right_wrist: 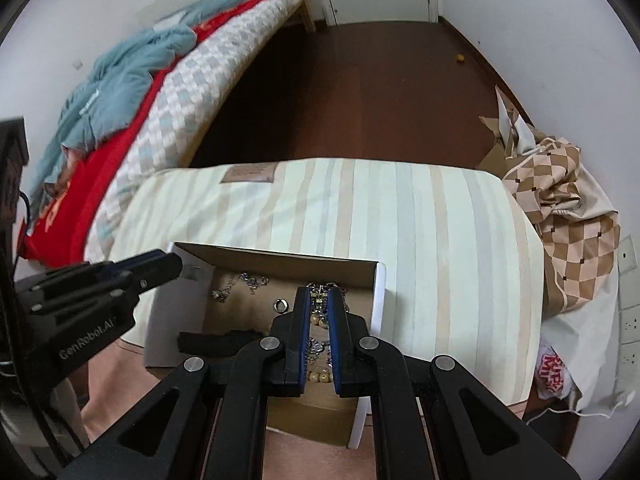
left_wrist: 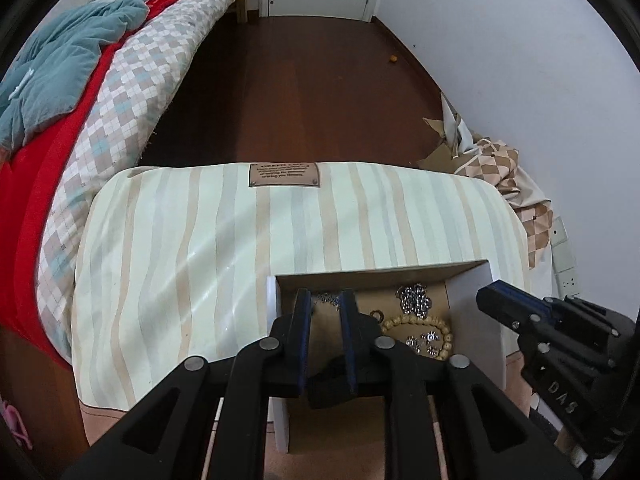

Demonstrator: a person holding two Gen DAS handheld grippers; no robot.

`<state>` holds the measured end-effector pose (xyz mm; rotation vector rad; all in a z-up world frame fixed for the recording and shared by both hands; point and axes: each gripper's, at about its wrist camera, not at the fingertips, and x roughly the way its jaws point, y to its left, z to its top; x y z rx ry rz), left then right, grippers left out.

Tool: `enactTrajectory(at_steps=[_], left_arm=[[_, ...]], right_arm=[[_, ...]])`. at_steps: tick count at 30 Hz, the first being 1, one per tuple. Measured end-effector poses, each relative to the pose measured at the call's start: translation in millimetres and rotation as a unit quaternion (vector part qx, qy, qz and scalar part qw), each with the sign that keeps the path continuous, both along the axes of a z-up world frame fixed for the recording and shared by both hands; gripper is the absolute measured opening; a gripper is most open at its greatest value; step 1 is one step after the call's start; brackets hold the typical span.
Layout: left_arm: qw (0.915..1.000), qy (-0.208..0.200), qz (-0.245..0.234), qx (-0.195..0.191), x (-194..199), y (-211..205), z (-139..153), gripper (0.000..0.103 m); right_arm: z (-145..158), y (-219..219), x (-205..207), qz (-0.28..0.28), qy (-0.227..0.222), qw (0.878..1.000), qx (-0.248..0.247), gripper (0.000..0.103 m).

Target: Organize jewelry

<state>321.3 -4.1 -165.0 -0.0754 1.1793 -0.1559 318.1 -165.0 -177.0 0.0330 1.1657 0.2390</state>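
Both grippers are hovering over the box [right_wrist: 378,292] of jewelry [left_wrist: 416,300]: left gripper [left_wrist: 325,300] slightly spread, right gripper [right_wrist: 319,298] nearly closed, both empty. Likely picking next; needs wider jaws.

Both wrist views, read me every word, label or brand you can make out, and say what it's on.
"DAS": black body of the right claw, left wrist view.
"GenRobot.AI": black body of the left claw, right wrist view.
Brown leather patch on the striped cream cushion: print too small.
Red letters on white bag: cut off, unreadable.
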Motion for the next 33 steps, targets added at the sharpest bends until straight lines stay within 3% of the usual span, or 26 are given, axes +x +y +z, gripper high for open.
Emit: enactTrajectory(at_steps=[2,3,4,6,11,14,16,22,27,33], left_arm=[[0.9999,-0.008,0.003,0.006,1.8,1.0,3.6,0.018],[0.9999,-0.01,0.006,0.009,1.5,2.3,5.7,0.027],[0.9998,-0.014,0.01,0.01,0.8,4.3,8.3,0.042],[0.9994,-0.026,0.019,0.015,-2.2,8.7,14.5,0.06],[0.9982,-0.033,0.041,0.028,-12.9,22.0,23.7,0.062],[0.9969,-0.037,0.059,0.037,-27.4,31.2,25.8,0.064],[0.9961,-0.037,0.067,0.044,-38.2,34.3,24.9,0.083],[0.9939,-0.039,0.075,0.07,-71.2,35.1,24.1,0.099],[0.9925,-0.048,0.077,0.081,-97.1,32.8,35.2,0.101],[0.992,-0.072,0.075,0.072,-135.3,26.5,68.6,0.101]], right_arm=[[-0.5,0.3,2.7,-0.003,0.003,1.0,-0.011,0.011],[1.0,-0.9,2.9,-0.007,0.002,1.0,-0.009,0.017],[2.6,-3.0,2.6,-0.01,0.001,1.0,-0.007,0.025],[7.5,-5.1,0.5,-0.017,-0.007,1.0,-0.008,0.031],[20.1,-16.2,-9.1,-0.036,-0.019,0.999,-0.009,0.036],[25.4,-16.6,-20.5,-0.042,-0.023,0.999,-0.02,0.051],[26.7,-13.3,-30.5,-0.038,-0.024,0.998,-0.036,0.063],[21.2,-1.8,-61.2,-0.037,-0.013,0.997,-0.07,0.098],[29.7,-1.2,-87.5,-0.052,-0.019,0.995,-0.088,0.101],[69.9,-7.9,-122.5,-0.068,-0.045,0.992,-0.094,0.101]])
